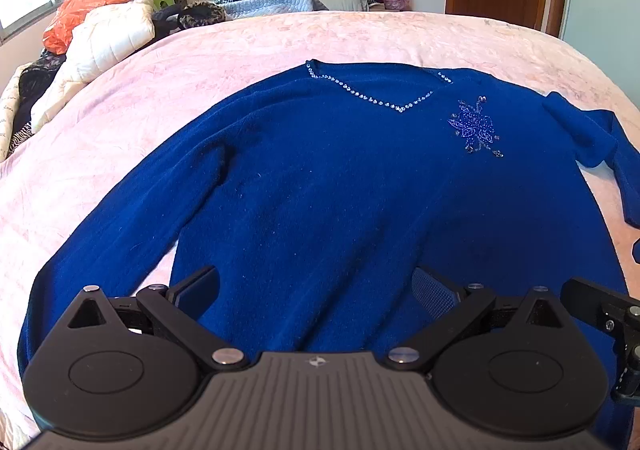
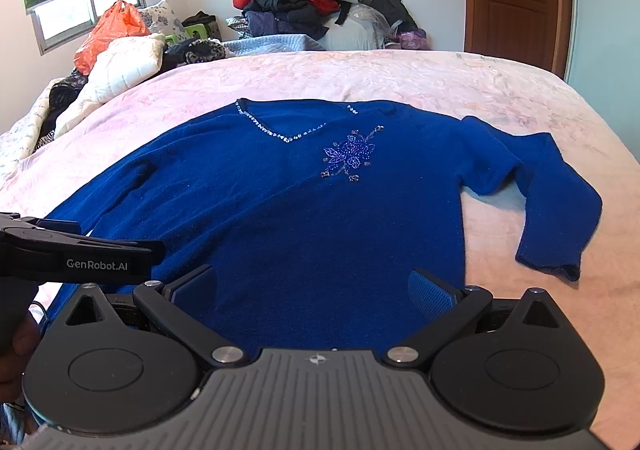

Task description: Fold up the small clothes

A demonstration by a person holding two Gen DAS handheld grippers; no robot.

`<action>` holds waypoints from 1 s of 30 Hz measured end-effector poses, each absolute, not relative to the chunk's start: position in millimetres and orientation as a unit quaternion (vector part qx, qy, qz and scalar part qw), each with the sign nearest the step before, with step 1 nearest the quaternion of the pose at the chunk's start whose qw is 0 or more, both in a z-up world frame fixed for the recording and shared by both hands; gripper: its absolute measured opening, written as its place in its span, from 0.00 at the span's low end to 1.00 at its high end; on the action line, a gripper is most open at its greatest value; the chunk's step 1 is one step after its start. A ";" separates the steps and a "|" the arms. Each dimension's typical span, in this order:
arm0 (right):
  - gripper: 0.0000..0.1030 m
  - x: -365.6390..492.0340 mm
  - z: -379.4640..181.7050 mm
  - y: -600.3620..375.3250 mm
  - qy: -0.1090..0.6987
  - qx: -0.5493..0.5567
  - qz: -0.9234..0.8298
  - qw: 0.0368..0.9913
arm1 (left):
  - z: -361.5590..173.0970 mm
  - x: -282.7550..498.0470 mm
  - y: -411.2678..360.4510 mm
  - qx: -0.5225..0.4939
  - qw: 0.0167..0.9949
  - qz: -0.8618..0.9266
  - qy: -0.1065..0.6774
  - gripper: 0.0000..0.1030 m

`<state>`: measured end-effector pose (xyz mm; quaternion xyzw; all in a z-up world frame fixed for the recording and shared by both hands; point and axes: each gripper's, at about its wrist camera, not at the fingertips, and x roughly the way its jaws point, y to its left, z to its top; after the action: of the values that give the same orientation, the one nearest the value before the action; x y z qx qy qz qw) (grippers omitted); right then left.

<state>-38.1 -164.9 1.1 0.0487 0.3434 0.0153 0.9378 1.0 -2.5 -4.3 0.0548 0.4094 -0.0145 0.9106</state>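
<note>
Blue sweater [image 2: 304,217] flat on pink bedspread [image 2: 360,77], beaded neckline, both claws spread, empty

Bed [image 2: 400,81] far half bare, free to pass. Sweater [image 2: 300,217] covers near-mid. Clothes pile [image 2: 296,1] & quilt [image 2: 120,69] block far/left edge. Right side open past sleeve [image 2: 560,209].

one blue sweater [image 1: 320,189], two grippers, one orange bag [image 2: 108,29]

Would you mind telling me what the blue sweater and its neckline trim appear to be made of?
The blue sweater looks like a soft, matte, fuzzy knit, judging by its lint-flecked nap. The neckline trim looks like small glossy beads or rhinestones, since they glint; which one is unclear.
</note>
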 end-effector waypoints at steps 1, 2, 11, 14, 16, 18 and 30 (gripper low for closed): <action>1.00 -38.1 0.9 -164.9 0.343 0.049 0.015 0.938 | -4.3 0.9 -2.0 0.053 0.910 -0.014 0.410 1.00; 1.00 -38.1 0.8 -165.0 0.344 0.049 0.015 0.938 | -4.4 1.0 -1.8 0.052 0.910 -0.014 0.410 1.00; 1.00 -38.5 0.1 -165.7 0.343 0.051 0.014 0.938 | -9.1 4.7 -1.8 0.055 0.909 0.000 0.414 1.00; 1.00 -38.5 0.0 -166.1 0.343 0.052 0.014 0.938 | -9.1 3.8 -3.0 0.061 0.909 0.004 0.412 1.00; 1.00 -38.9 0.0 -166.6 0.343 0.052 0.014 0.938 | -8.9 3.5 -4.0 0.066 0.909 0.005 0.411 1.00; 1.00 -39.1 0.0 -166.6 0.343 0.052 0.013 0.938 | -9.0 3.4 -4.4 0.067 0.909 0.005 0.412 1.00; 1.00 -40.6 0.3 -166.7 0.340 0.054 0.012 0.939 | -10.2 5.5 -5.1 0.064 0.907 0.005 0.416 1.00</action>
<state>-40.6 -166.7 0.3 0.0536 0.3404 0.0123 0.9387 5.5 -5.1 -10.2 0.0645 0.4165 0.0051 0.9068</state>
